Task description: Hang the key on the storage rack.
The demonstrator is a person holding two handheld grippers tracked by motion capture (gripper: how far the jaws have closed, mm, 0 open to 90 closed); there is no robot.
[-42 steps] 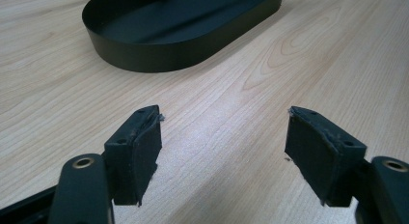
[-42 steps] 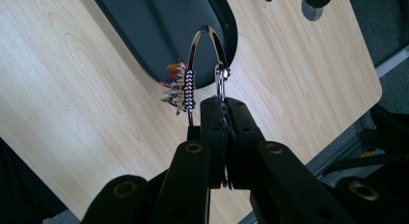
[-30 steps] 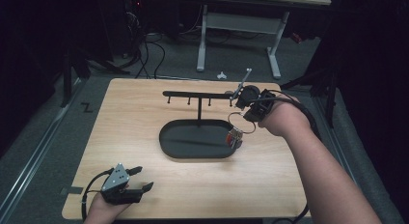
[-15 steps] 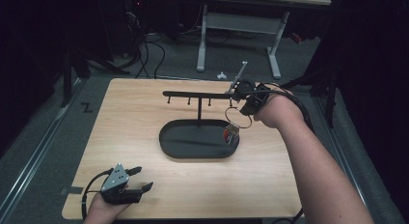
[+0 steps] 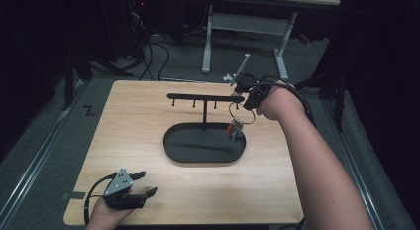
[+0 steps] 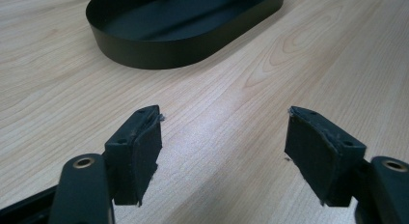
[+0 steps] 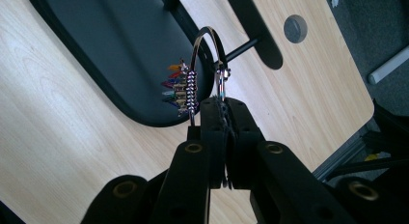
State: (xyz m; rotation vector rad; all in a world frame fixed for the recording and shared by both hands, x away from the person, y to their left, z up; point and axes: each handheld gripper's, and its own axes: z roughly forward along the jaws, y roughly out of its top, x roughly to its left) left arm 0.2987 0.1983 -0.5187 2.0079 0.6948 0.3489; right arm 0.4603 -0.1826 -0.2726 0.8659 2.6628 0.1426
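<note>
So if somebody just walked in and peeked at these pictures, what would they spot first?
Probably the shiny key ring with little coloured tags, pinched in the shut right gripper and dangling beside the right end of the black hook rack at the far side of the table. Under it sits a dark oval tray on the light wooden table. Near the front left corner, the left gripper rests open with nothing between its jaws.
</note>
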